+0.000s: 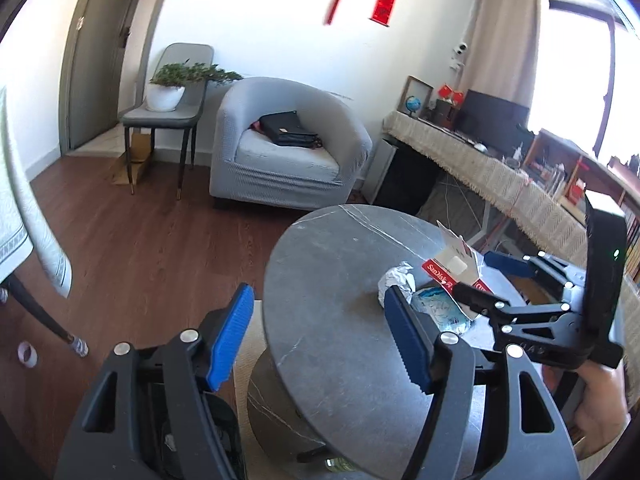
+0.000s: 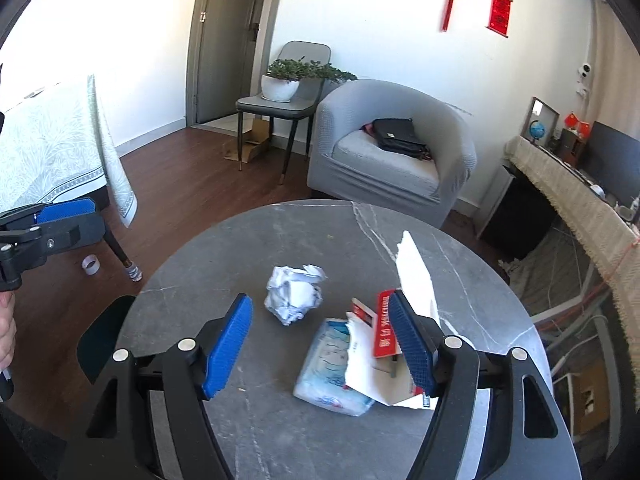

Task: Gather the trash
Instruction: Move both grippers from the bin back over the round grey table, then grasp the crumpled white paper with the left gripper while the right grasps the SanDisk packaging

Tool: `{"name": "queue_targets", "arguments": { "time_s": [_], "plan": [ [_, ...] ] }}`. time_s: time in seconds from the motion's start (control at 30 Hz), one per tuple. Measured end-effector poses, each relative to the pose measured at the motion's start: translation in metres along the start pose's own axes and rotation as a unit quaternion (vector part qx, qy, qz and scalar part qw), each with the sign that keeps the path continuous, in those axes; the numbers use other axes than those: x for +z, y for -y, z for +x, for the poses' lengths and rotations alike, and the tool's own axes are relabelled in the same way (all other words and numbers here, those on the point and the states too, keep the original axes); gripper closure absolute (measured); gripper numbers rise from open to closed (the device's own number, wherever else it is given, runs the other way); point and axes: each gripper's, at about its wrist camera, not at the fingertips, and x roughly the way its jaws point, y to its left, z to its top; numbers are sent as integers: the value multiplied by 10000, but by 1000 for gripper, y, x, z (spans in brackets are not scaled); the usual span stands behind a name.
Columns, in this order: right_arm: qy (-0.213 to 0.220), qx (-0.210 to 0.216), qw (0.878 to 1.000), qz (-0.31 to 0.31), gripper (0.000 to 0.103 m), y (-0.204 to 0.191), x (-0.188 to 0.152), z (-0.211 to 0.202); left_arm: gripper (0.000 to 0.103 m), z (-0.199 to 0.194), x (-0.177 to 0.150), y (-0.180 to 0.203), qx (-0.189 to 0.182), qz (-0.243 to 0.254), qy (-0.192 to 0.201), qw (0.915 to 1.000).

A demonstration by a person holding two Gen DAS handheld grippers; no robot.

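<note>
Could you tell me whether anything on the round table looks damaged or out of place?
Yes: a torn-open red-and-white box lies with its ragged flap sticking up, partly over a tissue pack; a crumpled paper ball sits beside them. All look like litter.

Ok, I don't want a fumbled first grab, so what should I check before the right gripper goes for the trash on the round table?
1. Right gripper open and empty: ok, jaws wide apart.
2. Left gripper open and empty: ok, it hangs at the table's near edge.
3. Trash within the right gripper's line: ok, the torn red-and-white box and the blue wrapper lie between its fingers.
4. Box and wrapper apart: not ok, the box overlaps the wrapper.
5. Crumpled paper ball free to lift: ok, it sits alone.
6. Bin location: cannot tell, none clearly in view.
</note>
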Motion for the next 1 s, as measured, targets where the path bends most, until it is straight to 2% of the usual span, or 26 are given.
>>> {"name": "queue_targets", "arguments": {
  "time_s": [0.2, 0.4, 0.83, 0.9, 1.0],
  "plan": [
    [-16, -283, 9996, 62, 28, 28, -7, -2, 32, 30, -2, 24, -280, 109, -206, 9993],
    [-175, -307, 9993, 140, 28, 49, -15, 7, 32, 65, -7, 48, -430, 247, -495, 9975],
    [-374, -264, 9989, 122, 29, 49, -12, 41, 32, 108, -7, 62, -549, 305, -759, 9951],
    [-403, -266, 9987, 155, 36, 49, -12, 46, 32, 112, -8, 61, -540, 253, -777, 9952],
    [-419, -255, 9986, 176, 40, 50, -10, 50, 35, 117, -9, 59, -547, 159, -844, 9948]
  ]
}}
